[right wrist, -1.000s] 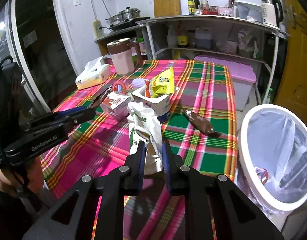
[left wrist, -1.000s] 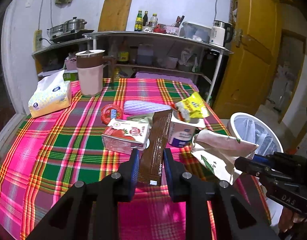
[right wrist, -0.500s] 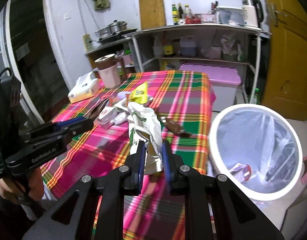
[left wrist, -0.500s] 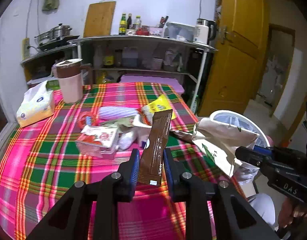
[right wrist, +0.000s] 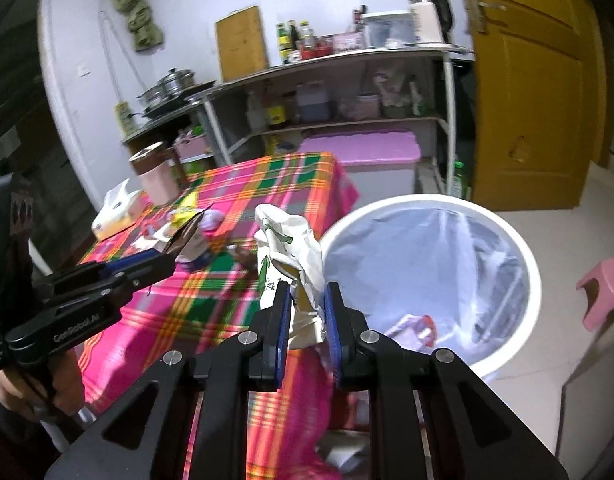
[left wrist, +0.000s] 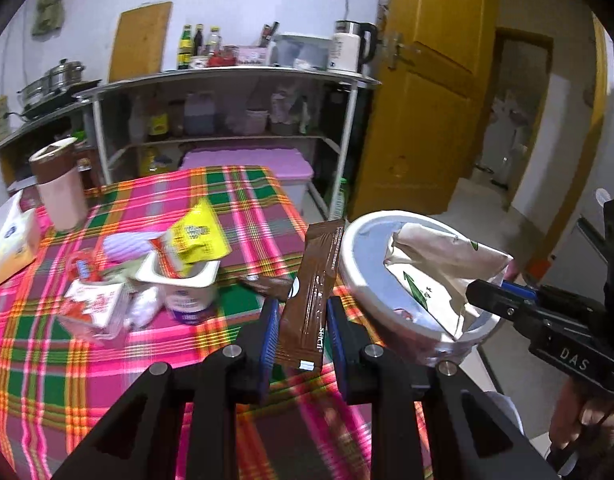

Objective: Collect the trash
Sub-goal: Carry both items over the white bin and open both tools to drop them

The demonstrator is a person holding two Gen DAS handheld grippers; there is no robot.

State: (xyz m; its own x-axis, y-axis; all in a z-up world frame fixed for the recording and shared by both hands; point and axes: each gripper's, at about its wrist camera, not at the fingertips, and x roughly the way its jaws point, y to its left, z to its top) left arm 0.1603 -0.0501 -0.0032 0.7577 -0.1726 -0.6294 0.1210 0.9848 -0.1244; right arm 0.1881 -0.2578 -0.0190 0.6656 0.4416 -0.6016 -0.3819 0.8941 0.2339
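Observation:
My left gripper point(left wrist: 303, 332) is shut on a long brown sachet point(left wrist: 317, 280), which stands upright at the table's right edge, just left of the white bin's rim point(left wrist: 359, 276). My right gripper point(right wrist: 307, 312) is shut on a crumpled white paper bag with green print point(right wrist: 291, 244), held beside the rim point(right wrist: 533, 268) of the plastic-lined bin. In the left wrist view that paper bag point(left wrist: 439, 260) hangs over the bin's mouth. In the right wrist view the left gripper point(right wrist: 167, 260) and its sachet point(right wrist: 189, 232) show at the left, over the table. Some scraps point(right wrist: 419, 326) lie in the bin.
On the plaid tablecloth point(left wrist: 107, 360) lie a white cup with a yellow packet point(left wrist: 187, 268), a red and white carton point(left wrist: 95, 308), a brown wrapper point(left wrist: 267, 284), a tissue pack point(left wrist: 7, 248) and a pink jug point(left wrist: 59, 188). A pink stool point(right wrist: 607, 292) stands right of the bin; shelves and a yellow door stand behind.
Both grippers have swung right, from over the table to the bin, each still gripping its item. The paper bag now hangs at the bin's mouth and the sachet at its rim.

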